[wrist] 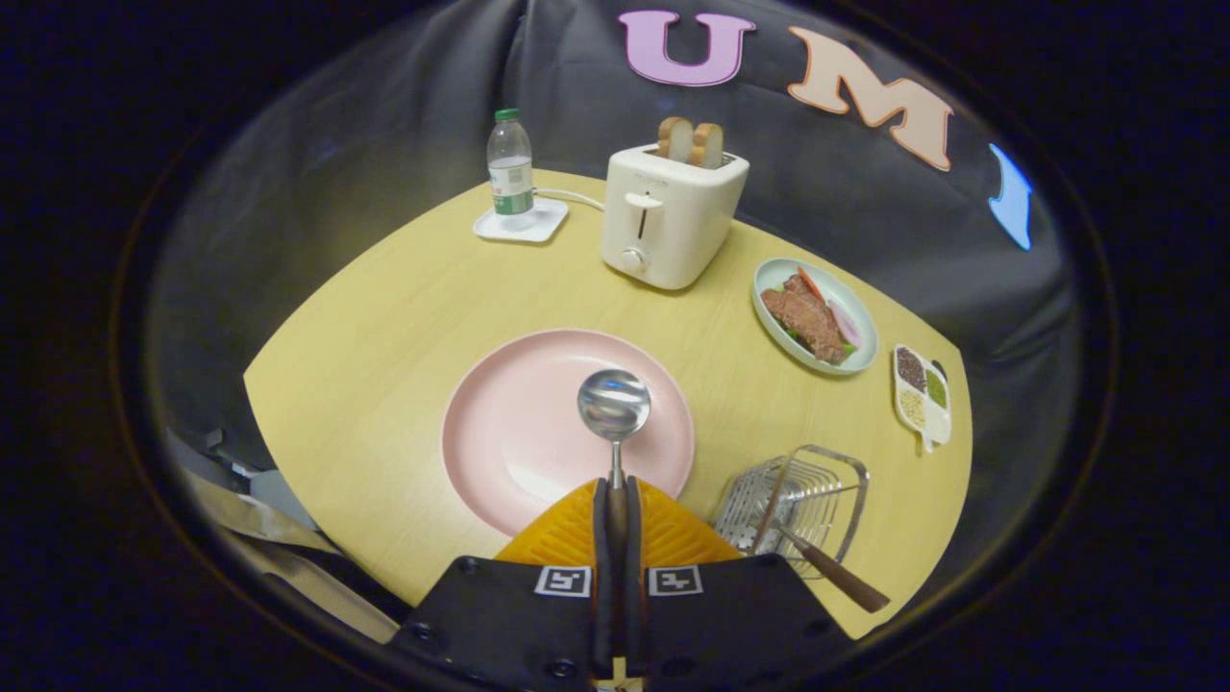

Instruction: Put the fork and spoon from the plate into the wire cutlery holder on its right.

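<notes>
Gripper view: gripper pinches spoon handle, bowl pointing straight ahead over plate.

Beyond — toaster, water bottle, food dish, seed tray.

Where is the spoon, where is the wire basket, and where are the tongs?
spoon (614, 404), gripper view, on its shiny bowl above the pink plate.
wire basket (834, 478), gripper view, on its right side wires.
tongs (616, 495), gripper view, midway between the tips, shut on the spoon's handle.
</notes>
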A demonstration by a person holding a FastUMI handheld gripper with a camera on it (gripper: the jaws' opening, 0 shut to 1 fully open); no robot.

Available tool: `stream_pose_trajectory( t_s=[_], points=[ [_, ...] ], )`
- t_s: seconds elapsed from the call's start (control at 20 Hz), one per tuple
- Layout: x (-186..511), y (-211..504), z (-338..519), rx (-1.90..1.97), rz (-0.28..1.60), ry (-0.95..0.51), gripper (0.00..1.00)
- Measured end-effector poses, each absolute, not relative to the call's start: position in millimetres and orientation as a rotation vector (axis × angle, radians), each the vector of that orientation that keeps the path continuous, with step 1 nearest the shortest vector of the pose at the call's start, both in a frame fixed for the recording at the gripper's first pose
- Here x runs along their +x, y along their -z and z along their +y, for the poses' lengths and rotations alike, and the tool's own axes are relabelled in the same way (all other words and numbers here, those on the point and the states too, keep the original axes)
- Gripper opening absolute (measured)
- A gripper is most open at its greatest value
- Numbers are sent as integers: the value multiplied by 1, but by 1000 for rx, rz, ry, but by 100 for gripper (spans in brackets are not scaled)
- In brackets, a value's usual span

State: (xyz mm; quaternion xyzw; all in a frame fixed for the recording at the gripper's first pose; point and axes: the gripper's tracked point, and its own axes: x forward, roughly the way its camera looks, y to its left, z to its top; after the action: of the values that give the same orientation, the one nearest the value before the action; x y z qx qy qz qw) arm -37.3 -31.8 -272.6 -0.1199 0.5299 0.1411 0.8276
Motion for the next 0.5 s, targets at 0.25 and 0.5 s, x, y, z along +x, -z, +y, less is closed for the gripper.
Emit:
stream_pose_trajectory(
  t_s=[0.25,0.5],
  points=[
    [-35,255,-68,-286,1157,-304,8],
    [-39,240,-110,-346,1195,-283,8]
  ],
)
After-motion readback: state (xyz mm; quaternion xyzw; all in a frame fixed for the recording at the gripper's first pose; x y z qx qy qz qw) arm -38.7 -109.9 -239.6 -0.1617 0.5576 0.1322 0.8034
